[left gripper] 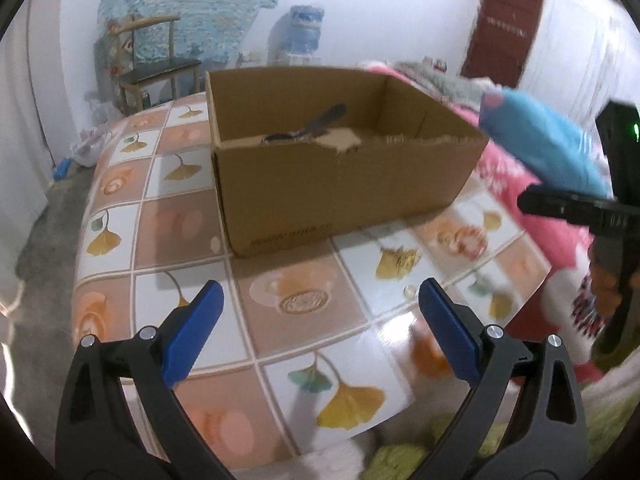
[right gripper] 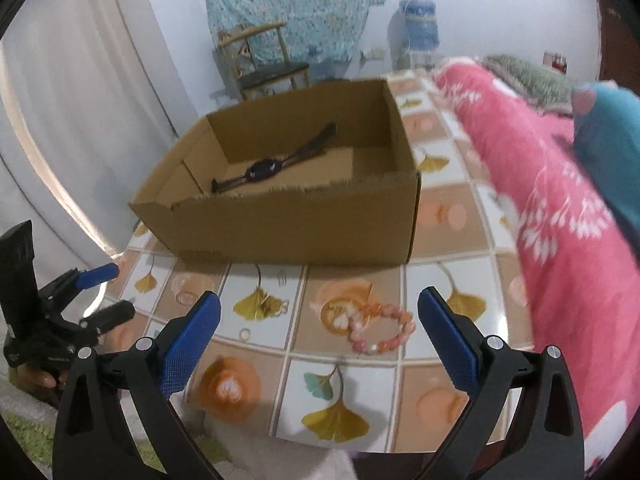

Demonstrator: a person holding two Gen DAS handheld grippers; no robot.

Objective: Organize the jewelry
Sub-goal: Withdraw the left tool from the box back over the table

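An open cardboard box [left gripper: 344, 184] stands on the tiled tabletop [left gripper: 188, 224]; it also shows in the right wrist view [right gripper: 296, 220]. A dark watch [right gripper: 264, 170] lies inside it, partly visible in the left wrist view [left gripper: 308, 128]. A pink bead bracelet [right gripper: 380, 330] lies on the tabletop [right gripper: 352, 384] in front of the box, between my right gripper's open fingers. Small gold earrings [right gripper: 266, 304] and a clear ring [right gripper: 245, 334] lie left of it. My right gripper [right gripper: 320, 332] is open and empty. My left gripper [left gripper: 320, 320] is open and empty above the table; it also shows in the right wrist view [right gripper: 106, 292].
A pink patterned blanket [right gripper: 560, 216] and a blue pillow [left gripper: 540, 140] lie to the right of the table. A wooden chair [right gripper: 264, 60] and a water dispenser [right gripper: 418, 28] stand by the back wall. A white curtain [right gripper: 80, 120] hangs at left.
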